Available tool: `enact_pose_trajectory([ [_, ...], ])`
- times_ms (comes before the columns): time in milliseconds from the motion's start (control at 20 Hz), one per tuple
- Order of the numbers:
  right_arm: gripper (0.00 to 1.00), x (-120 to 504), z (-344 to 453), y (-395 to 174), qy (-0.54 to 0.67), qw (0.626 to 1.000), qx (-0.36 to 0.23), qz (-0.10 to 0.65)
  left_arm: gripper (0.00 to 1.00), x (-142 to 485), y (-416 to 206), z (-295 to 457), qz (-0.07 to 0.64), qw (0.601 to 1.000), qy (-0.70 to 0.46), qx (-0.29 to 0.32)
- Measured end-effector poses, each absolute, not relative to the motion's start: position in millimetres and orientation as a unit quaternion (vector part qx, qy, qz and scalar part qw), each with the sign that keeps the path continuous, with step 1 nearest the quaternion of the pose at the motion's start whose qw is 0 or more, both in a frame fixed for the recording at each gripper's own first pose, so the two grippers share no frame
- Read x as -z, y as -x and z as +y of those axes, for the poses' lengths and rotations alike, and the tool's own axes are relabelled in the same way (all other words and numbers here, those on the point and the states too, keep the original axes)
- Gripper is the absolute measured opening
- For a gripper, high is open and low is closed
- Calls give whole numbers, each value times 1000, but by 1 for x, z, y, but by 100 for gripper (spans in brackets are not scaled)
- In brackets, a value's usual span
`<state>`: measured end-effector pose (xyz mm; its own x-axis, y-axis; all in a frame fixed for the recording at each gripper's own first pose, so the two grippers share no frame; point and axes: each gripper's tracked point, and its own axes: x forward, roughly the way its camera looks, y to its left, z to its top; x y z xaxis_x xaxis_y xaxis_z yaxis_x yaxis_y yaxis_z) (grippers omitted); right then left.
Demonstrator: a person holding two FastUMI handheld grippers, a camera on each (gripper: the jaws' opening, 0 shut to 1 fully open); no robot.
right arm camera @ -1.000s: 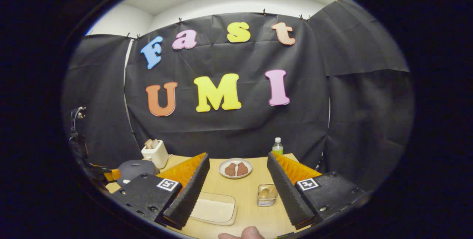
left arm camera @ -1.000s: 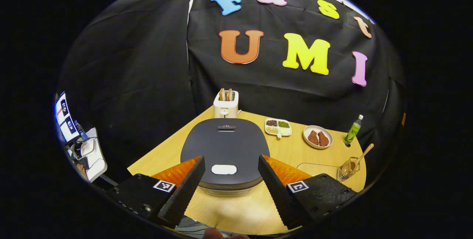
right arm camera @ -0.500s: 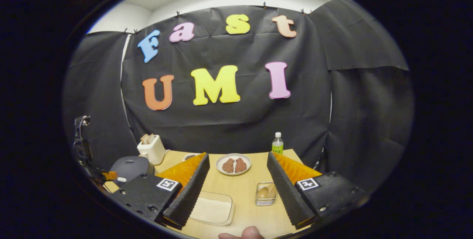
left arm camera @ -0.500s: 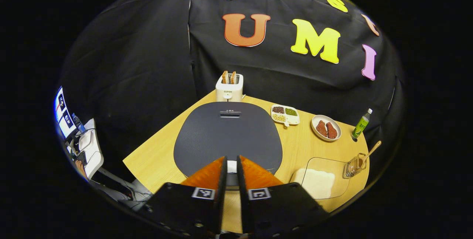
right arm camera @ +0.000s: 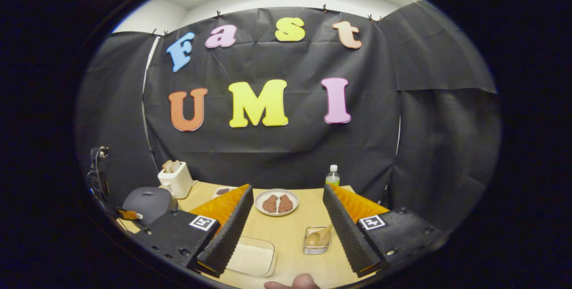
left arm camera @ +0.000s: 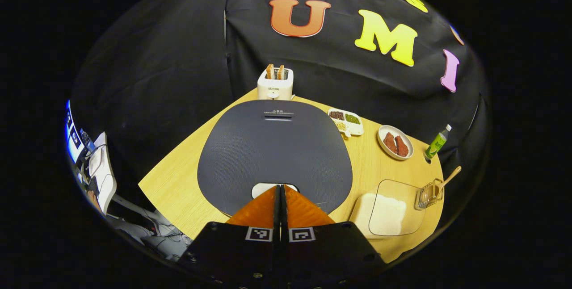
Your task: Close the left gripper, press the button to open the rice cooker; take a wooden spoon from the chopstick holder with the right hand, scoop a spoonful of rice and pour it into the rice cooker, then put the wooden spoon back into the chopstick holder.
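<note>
The dark grey rice cooker point(left arm camera: 275, 150) stands with its lid down, its white button point(left arm camera: 261, 187) at the near edge. My left gripper point(left arm camera: 280, 187) is shut, its tips right at the button; whether they touch it I cannot tell. The cooker point(right arm camera: 147, 202) also appears at far left in the right gripper view. A wire chopstick holder point(left arm camera: 428, 193) holds a wooden spoon point(left arm camera: 448, 178). A clear container of rice point(left arm camera: 388, 208) lies beside it. My right gripper point(right arm camera: 286, 196) hangs open above the table, with the holder point(right arm camera: 317, 240), the spoon point(right arm camera: 315, 237) and the rice container point(right arm camera: 249, 257) below it.
A white toaster point(left arm camera: 275, 83) with bread stands behind the cooker. A divided dish of beans point(left arm camera: 346, 120), a plate of meat point(left arm camera: 395, 142) and a green bottle point(left arm camera: 438, 142) line the back of the wooden table point(left arm camera: 178, 186). A fingertip point(right arm camera: 295, 282) shows at the bottom edge.
My left gripper went from open to shut and came down and forward over the cooker, tips now at the button. The right gripper shifted only slightly and stays open.
</note>
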<state>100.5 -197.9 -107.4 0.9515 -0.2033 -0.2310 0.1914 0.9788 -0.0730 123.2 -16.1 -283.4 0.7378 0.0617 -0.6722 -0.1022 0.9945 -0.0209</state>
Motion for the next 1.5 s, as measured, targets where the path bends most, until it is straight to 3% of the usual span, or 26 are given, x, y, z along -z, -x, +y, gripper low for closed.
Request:
enact_pose_trajectory([
  [350,100,112,-203,-88,11,987,106,123,0,275,-126,-13,384,922,14,-42],
  [650,100,95,-231,-70,5,986,135,99,0,168,-160,-14,238,970,-8,-48],
  [1100,100,67,-261,-50,13,984,164,66,2,85,-176,-32,136,991,-11,-3],
  [1350,100,76,-272,-45,22,983,166,75,95,70,-163,-59,119,993,-1,24],
  [1500,100,92,-276,-45,19,984,154,93,95,52,-145,-68,98,995,8,26],
])
